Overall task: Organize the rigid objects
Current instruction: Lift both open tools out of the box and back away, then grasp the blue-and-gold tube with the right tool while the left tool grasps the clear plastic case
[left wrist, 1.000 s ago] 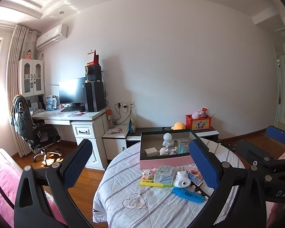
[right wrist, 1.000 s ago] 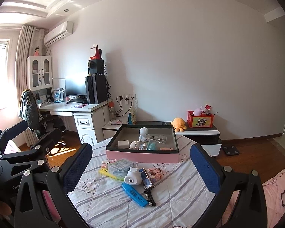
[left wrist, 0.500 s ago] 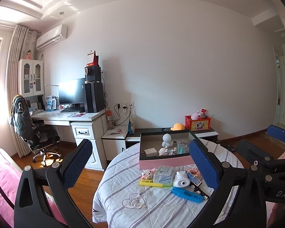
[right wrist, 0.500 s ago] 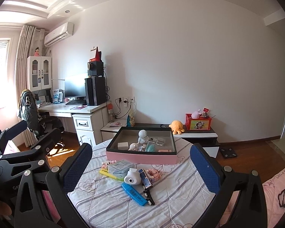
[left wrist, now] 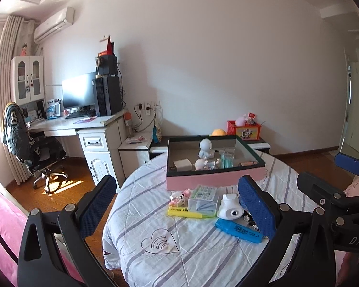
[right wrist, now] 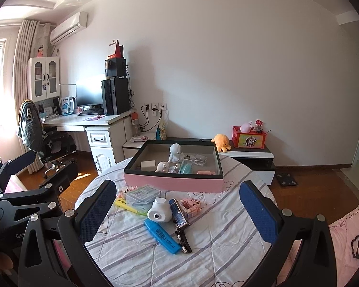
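Observation:
A pink box with a dark rim sits at the far side of a round table with a striped cloth; it holds a white robot figure and small items. In front of it lies a pile: a white toy camera, a blue highlighter, a yellow highlighter, a clear case, a pink block toy. My left gripper and right gripper are open and empty, above the table's near side.
A white desk with a monitor and a tower PC stands at the back left, with an office chair. A low cabinet with a red box and an orange plush stands behind the table. Pink bedding lies at both sides.
Both grippers have moved a little closer to the table and tilted down; the box and pile look larger. Nothing on the table has moved.

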Tool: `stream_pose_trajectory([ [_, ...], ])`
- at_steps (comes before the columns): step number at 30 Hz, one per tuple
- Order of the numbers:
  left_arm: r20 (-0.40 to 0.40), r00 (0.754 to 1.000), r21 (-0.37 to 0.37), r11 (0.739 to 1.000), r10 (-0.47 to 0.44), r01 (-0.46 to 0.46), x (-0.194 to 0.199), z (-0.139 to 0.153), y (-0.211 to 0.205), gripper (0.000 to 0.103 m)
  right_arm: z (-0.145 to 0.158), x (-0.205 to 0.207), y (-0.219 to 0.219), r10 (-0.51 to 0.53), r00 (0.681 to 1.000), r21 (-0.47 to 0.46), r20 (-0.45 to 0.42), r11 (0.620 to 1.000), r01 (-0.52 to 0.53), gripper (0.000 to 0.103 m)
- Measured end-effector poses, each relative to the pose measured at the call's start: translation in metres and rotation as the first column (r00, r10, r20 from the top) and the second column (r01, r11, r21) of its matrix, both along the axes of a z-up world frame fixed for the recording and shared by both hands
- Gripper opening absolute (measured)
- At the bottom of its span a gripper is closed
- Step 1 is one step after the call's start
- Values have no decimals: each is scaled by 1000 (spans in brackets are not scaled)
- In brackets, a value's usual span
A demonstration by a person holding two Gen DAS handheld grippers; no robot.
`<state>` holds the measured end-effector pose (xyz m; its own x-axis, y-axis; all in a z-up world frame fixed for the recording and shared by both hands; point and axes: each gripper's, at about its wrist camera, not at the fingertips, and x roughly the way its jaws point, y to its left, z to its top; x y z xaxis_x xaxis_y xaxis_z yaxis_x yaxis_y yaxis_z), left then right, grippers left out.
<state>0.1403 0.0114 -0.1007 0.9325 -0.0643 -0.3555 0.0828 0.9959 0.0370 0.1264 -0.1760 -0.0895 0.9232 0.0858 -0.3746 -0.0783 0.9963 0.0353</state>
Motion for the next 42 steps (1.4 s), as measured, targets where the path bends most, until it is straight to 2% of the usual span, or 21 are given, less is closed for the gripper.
stream_pose_trajectory([
  [8,-197,979,6,998,-53,56,48,-61,-2,103,-57,50,-5,3,986,-16,-169,1000,-6,103],
  [12,-237,971,6,999,-40,42,65,-76,2,103,-84,74,-8,6,970,0,-243,1000,-6,103],
  [19,-293,956,-2,1000,-24,25,88,-94,12,103,-109,106,-3,28,954,2,-298,1000,-28,103],
  [23,-310,949,-18,999,-48,45,97,-101,11,103,-121,116,-10,10,945,-13,-325,1000,-15,103],
  [25,-315,947,-22,998,-62,58,101,-103,8,103,-126,121,-16,7,941,-13,-339,1000,-12,98],
  [29,-329,941,-25,997,-81,77,107,-109,1,103,-139,133,-17,33,922,-19,-386,999,-44,59],
  [34,-343,935,-19,996,-88,87,114,-113,-4,103,-148,142,-11,78,908,-21,-411,995,-96,53],
  [36,-346,934,-22,996,-91,89,118,-113,-6,103,-149,143,-8,115,906,-7,-407,992,-130,36],
  [37,-347,933,-23,996,-94,92,120,-113,-8,103,-149,143,-7,129,903,-6,-410,989,-145,33],
  [42,-360,928,-11,995,-97,100,135,-116,-21,103,-148,135,-14,157,905,12,-395,986,-166,30],
])
